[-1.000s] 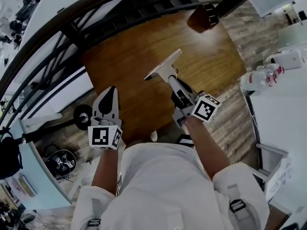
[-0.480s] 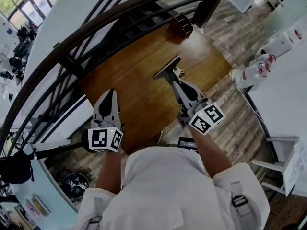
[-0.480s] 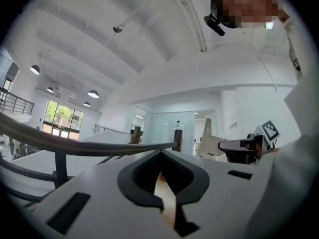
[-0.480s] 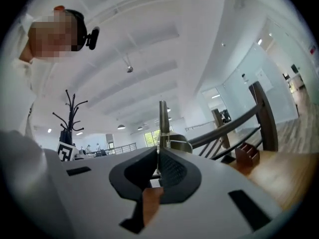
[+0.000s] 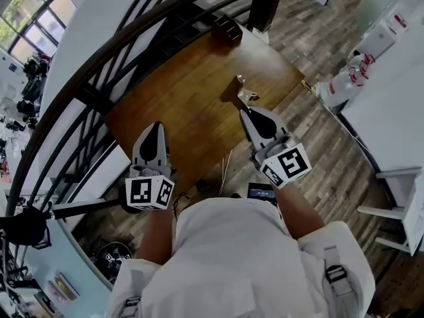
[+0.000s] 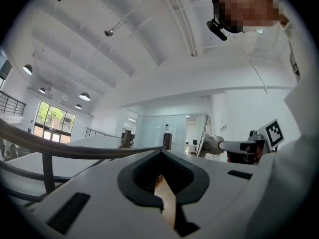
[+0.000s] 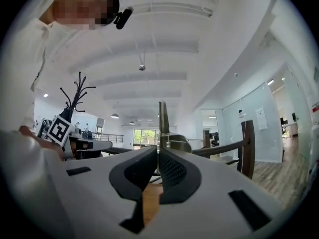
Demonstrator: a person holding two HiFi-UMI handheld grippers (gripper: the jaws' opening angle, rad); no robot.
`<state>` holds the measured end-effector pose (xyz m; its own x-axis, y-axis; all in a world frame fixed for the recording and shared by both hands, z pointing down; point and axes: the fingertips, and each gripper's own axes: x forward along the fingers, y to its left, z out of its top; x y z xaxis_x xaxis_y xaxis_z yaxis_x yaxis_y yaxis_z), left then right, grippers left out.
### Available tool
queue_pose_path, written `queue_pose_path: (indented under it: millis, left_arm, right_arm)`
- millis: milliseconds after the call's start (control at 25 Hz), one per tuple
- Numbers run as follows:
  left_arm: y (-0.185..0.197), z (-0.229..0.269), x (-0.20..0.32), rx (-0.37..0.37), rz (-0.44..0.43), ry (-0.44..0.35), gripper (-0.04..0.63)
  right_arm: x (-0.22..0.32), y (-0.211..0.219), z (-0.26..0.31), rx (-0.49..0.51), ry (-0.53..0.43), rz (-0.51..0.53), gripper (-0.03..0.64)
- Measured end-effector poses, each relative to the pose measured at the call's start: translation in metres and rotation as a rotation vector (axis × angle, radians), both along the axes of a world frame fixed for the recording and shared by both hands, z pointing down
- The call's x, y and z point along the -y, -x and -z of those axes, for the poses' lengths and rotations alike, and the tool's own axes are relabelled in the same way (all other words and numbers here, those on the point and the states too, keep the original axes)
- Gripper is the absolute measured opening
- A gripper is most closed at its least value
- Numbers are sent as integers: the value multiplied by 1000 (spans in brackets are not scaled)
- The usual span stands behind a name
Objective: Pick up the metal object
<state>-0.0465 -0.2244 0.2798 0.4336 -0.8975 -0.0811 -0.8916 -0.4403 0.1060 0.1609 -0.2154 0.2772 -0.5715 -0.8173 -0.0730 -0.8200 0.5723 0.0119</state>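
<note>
The metal object (image 5: 240, 92) is a flat plate with a small spring fitting, held up over the wooden table (image 5: 179, 91). My right gripper (image 5: 248, 110) is shut on its near end. In the right gripper view the plate (image 7: 162, 123) stands edge-on and upright between the pads, at my right gripper (image 7: 157, 156). My left gripper (image 5: 156, 126) hangs over the table's near left side, shut with nothing in it. In the left gripper view my left gripper (image 6: 160, 152) has its tips together, and the metal object (image 6: 204, 144) shows off to the right.
A dark curved railing (image 5: 99, 55) runs along the table's far and left sides. A small dark box (image 5: 227, 26) sits at the table's far edge. A white table with bottles (image 5: 346, 79) stands at the right, and a white chair (image 5: 396, 197) lower right.
Both grippers have risen from the table. The right gripper rolled, so the metal plate went from lying broadside to standing edge-on. The head view swung left, toward the railing.
</note>
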Motion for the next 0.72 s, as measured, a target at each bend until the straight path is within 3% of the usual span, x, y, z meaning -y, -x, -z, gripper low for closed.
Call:
queue_pose_path:
  millis: [320, 720]
  left_arm:
    - [-64, -11, -77, 28, -19, 31, 12]
    - [-119, -45, -141, 43, -22, 84, 12]
  right_arm:
    - [-74, -59, -25, -66, -2, -49, 26]
    - [-129, -123, -57, -57, 62, -100, 26]
